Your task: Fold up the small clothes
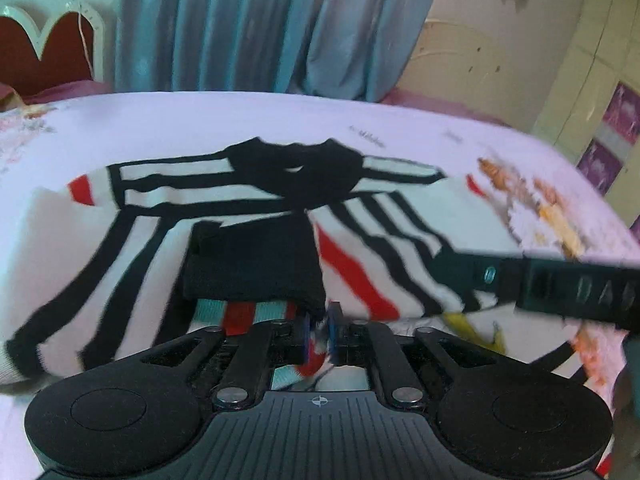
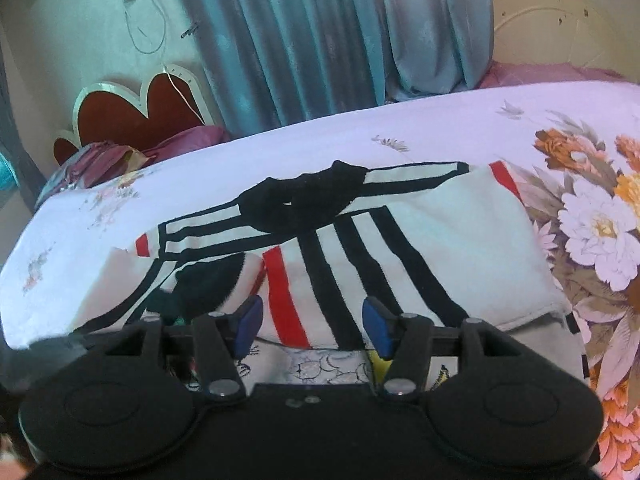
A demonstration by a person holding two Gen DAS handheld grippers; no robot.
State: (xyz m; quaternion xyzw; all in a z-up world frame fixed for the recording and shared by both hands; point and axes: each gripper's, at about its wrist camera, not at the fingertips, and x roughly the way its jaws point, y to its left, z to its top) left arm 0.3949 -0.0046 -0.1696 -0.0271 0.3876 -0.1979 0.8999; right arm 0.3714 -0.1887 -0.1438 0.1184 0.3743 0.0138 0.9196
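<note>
A small white shirt (image 1: pixel 140 200) with black and red stripes and a black collar lies on the bed, its collar at the far side. It also shows in the right wrist view (image 2: pixel 460 232). My left gripper (image 1: pixel 319 334) is shut on the shirt's near hem, with cloth pinched between the blue pads. My right gripper (image 2: pixel 312 326) is open and empty, its blue pads (image 2: pixel 376 328) just above the shirt's near edge. The right gripper's finger (image 1: pixel 540 280) reaches into the left wrist view over the shirt's right side.
The bed (image 2: pixel 440 120) has a white sheet with a large flower print (image 2: pixel 600 220) at the right. A blue curtain (image 2: pixel 300 40) hangs behind it. A red headboard (image 2: pixel 132 116) and pink pillows (image 2: pixel 120 156) stand at the far left.
</note>
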